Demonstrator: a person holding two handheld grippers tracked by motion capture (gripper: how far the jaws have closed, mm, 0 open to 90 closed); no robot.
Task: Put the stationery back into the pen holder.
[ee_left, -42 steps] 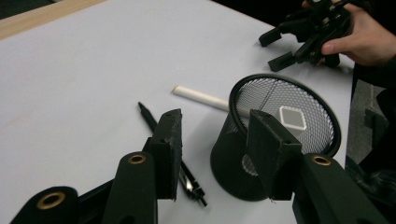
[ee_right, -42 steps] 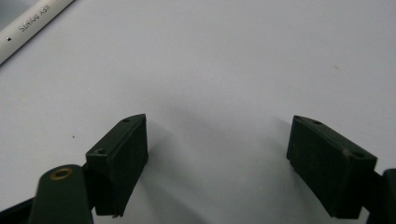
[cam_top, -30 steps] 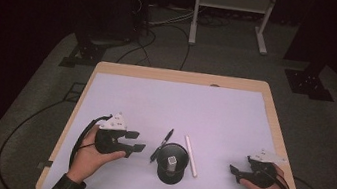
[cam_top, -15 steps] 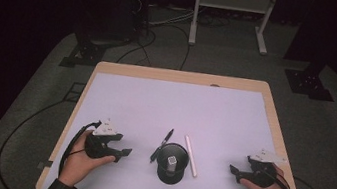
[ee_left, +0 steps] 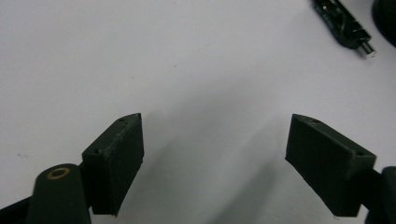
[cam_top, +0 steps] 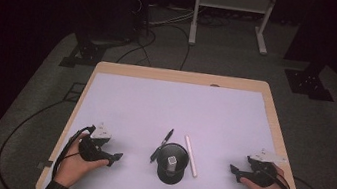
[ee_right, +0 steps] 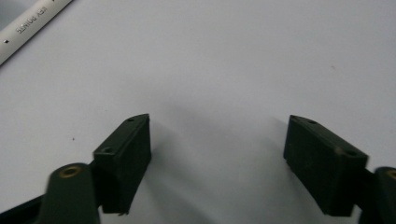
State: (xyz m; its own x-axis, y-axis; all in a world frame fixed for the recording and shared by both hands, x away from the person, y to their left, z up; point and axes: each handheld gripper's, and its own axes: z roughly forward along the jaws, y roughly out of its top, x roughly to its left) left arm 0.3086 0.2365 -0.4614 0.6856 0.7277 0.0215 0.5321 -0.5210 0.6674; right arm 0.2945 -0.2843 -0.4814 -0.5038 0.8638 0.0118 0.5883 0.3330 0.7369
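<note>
High view: left gripper (cam_top: 115,157) and right gripper (cam_top: 234,170) spread, empty (jaws just moved); approach black pen (cam_top: 162,144) square, w/ pads level.

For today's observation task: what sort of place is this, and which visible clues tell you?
Probably a lab or recording studio: a lone white-topped table on grey carpet, loose cables trailing over the floor, a metal stand behind, and dark surroundings.
</note>
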